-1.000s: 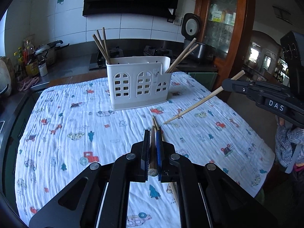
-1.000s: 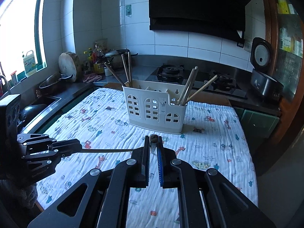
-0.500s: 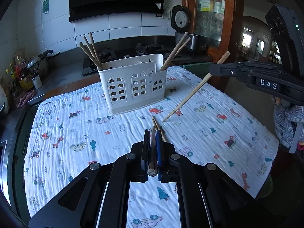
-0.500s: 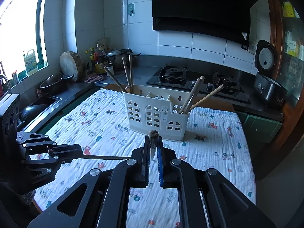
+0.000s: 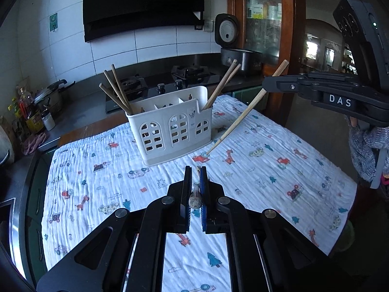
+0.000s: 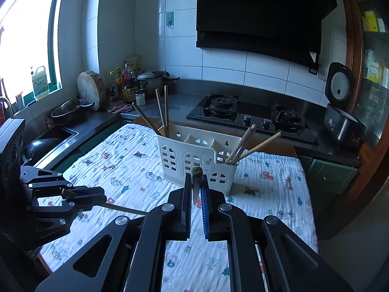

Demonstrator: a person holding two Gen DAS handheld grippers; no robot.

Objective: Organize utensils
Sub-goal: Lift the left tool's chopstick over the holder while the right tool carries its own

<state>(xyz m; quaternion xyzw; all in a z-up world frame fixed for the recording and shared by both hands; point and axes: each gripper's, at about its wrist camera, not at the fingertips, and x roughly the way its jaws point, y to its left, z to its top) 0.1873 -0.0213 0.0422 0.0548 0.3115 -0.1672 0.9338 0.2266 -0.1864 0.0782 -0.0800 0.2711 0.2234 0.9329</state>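
Note:
A white utensil caddy stands on the table with chopsticks leaning out of its left and right ends. My left gripper is shut on a wooden chopstick that points forward, low above the cloth in front of the caddy. My right gripper is shut on another chopstick. In the left wrist view that chopstick slants down from the right gripper, its tip near the cloth beside the caddy's right end.
The table wears a white cartoon-print cloth. Behind it run a gas hob, a rice cooker, bottles and a pot, and a sink at the left. A wooden cabinet stands at the right.
Both grippers have moved closer to the caddy. The right gripper's chopstick tip has moved from mid-table to beside the caddy's right end.

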